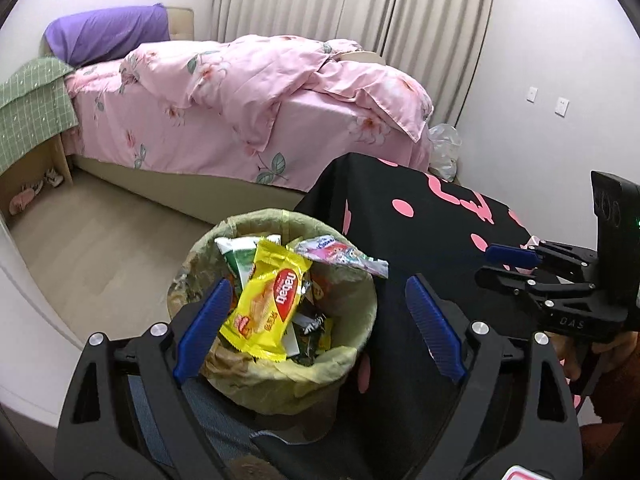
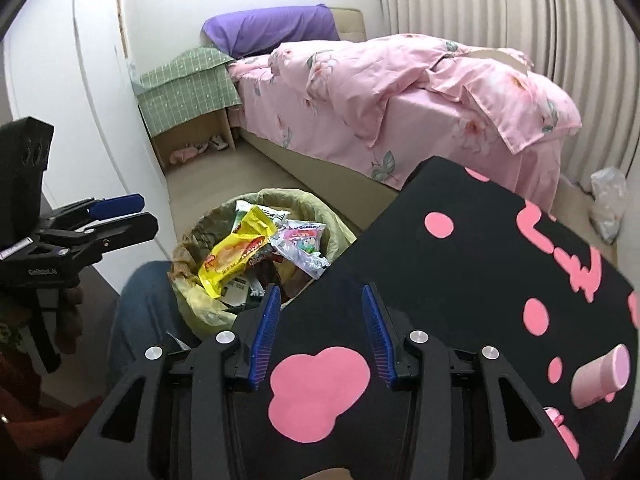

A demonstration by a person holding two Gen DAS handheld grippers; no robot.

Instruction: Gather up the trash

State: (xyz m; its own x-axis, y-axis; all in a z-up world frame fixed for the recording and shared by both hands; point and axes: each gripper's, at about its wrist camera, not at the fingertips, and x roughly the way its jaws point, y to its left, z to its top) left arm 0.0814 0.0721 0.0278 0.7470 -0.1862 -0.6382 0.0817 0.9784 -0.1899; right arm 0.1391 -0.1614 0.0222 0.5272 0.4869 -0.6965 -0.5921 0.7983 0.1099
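A round bin lined with a yellowish bag [image 1: 352, 356] stands on the floor by a black table; it also shows in the right wrist view [image 2: 200, 304]. It holds several wrappers, topmost a yellow snack packet [image 1: 268, 300] [image 2: 232, 256] and a pale tissue pack [image 1: 340, 254] [image 2: 300, 246]. My left gripper [image 1: 320, 316] is open and empty, just above the bin; it also shows in the right wrist view [image 2: 136, 216]. My right gripper [image 2: 320, 328] is open and empty over the table's near edge; it also shows in the left wrist view [image 1: 508, 264].
The black table with pink shapes [image 2: 480, 264] carries a pink bottle [image 2: 600, 376] at its right. A bed with a pink quilt [image 1: 240, 92] lies behind. A clear plastic bag [image 1: 444, 148] sits by the curtain. A green-covered nightstand [image 2: 188, 88] stands at the left.
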